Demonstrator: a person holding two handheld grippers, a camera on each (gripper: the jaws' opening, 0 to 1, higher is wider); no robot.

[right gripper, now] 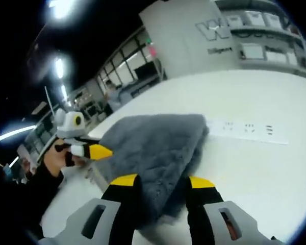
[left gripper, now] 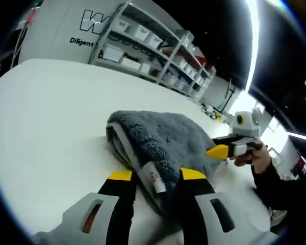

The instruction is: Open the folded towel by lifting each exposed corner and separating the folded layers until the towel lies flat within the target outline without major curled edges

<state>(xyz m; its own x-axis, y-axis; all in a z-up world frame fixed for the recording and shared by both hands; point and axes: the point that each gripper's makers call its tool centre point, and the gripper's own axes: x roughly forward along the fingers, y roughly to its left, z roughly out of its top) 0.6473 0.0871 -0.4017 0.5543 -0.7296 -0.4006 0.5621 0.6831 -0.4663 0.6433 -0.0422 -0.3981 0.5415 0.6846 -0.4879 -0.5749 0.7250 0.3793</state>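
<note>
Grey fluffy towel [left gripper: 163, 140] lies folded on the white worktop [left gripper: 46, 122], small white care tag [left gripper: 154, 177] with a red mark at its near edge, print too small to read. Wall [left gripper: 61, 23] behind shows partial lettering "W" and "Diligent", rest cut off; shelving [left gripper: 153, 48] with white bins beside it. Right gripper view: white strip [right gripper: 247, 130] with dark printed marks on the worktop just past the towel, unreadable. Left gripper [left gripper: 157, 174] fingers spread wide, straddling the towel's tagged edge, yellow tips low on the fabric; whether they pinch anything cannot be told. Right gripper [right gripper: 163, 179] likewise wide apart over the towel's near edge, held in a hand [left gripper: 258, 159] with dark sleeve at the opposite side.
</note>
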